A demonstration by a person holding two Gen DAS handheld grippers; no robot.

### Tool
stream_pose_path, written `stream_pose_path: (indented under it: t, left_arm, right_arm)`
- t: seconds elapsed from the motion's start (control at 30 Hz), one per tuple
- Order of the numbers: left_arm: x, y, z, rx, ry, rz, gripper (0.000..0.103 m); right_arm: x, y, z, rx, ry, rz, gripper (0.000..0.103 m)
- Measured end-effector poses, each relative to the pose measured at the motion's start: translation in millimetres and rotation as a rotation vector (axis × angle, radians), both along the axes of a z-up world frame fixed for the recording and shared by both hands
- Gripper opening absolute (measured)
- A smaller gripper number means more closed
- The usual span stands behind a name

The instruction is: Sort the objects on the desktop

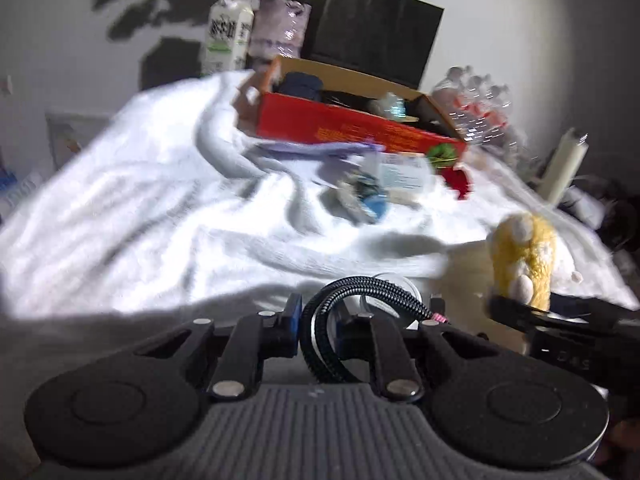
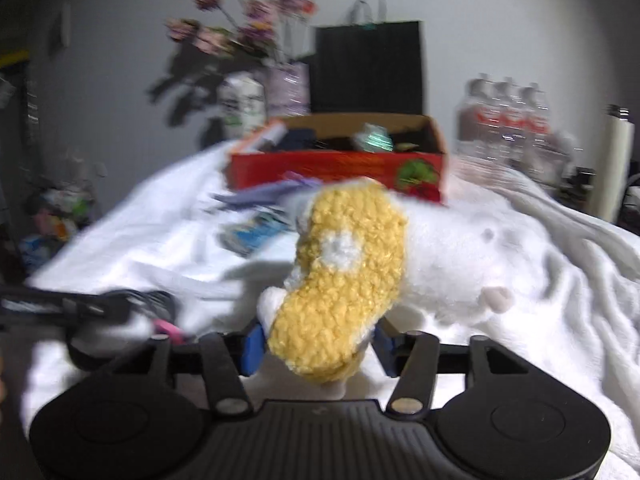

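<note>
Printing on the red box (image 2: pixel 336 168) and the white carton (image 1: pixel 226 36) is blurring past legibility. A fuzzy yellow sock (image 2: pixel 344 280) with white spots is sitting between the blue pads of the right tool (image 2: pixel 318 346), which is pinching its lower end above the white blanket (image 2: pixel 520 280). The left tool (image 1: pixel 318 316), nearly pressed together, is pinching a coiled black cable (image 1: pixel 360 292) beside it.

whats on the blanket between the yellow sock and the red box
In the right wrist view, blurred purple papers and a blue packet lie between yellow sock and red box.
</note>
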State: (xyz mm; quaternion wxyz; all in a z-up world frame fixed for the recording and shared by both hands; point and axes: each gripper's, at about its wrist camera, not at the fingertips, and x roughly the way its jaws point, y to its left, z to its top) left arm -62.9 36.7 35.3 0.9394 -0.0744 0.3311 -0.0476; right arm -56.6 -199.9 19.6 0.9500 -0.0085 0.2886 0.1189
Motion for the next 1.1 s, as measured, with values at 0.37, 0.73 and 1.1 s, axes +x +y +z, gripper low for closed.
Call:
stream_pose_path:
  t: [0.37, 0.73, 1.1]
  left_arm:
    - [-27, 7, -9, -0.026, -0.173, -0.126, 0.016]
    - [-23, 36, -12, -0.175, -0.219, -0.147, 0.016]
    - [-20, 25, -11, -0.048, -0.159, -0.134, 0.013]
  right_arm:
    - [-4, 6, 29, 0.3, 0.023, 0.245, 0.044]
    - [51, 11, -8, 0.67, 0.255, 0.287, 0.022]
    - [41, 26, 11, 0.392, 0.115, 0.201, 0.005]
